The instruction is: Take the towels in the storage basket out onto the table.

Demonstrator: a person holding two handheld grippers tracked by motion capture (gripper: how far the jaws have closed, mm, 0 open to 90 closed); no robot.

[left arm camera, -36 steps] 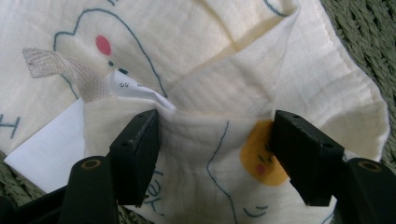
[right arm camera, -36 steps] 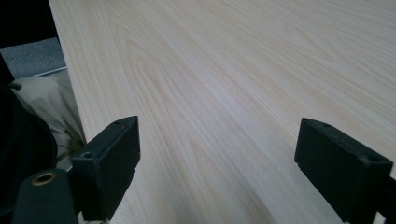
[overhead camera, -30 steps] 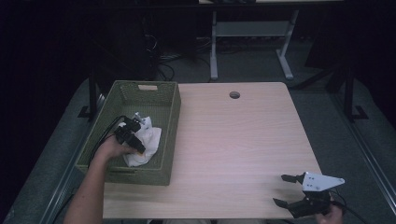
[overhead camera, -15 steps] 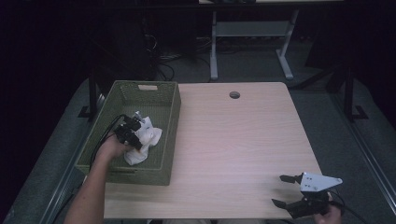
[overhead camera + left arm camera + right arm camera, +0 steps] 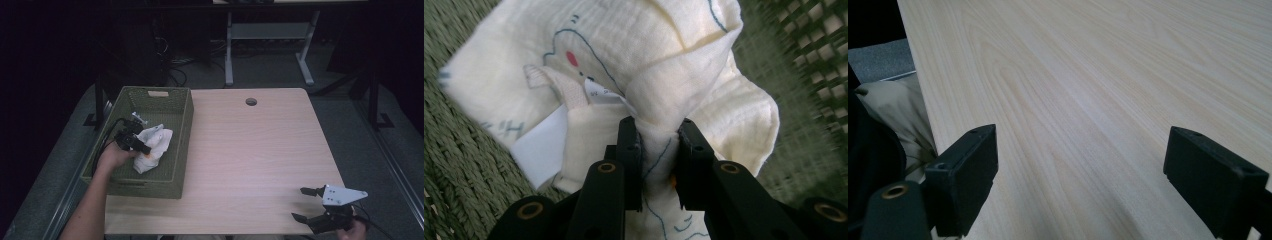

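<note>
One white printed cloth (image 5: 664,65) sits pinched by the left gripper (image 5: 141,148) inside one green woven basket (image 5: 181,131); the right gripper (image 5: 306,204) gapes wide at the table's (image 5: 250,150) five o'clock edge.

The person's left forearm reaches up from the lower left edge of the high view, the left hand (image 5: 112,157) wrapped around the left gripper (image 5: 143,149), which is angled forward and to the right, its cable looping back toward the wrist. In the left gripper view its two black jaws stand close together, clamped. At the lower right corner the right hand (image 5: 354,231) holds the right gripper (image 5: 302,204) low and pointing left, grey three-cornered plate on top, jaws spread wide apart.
</note>
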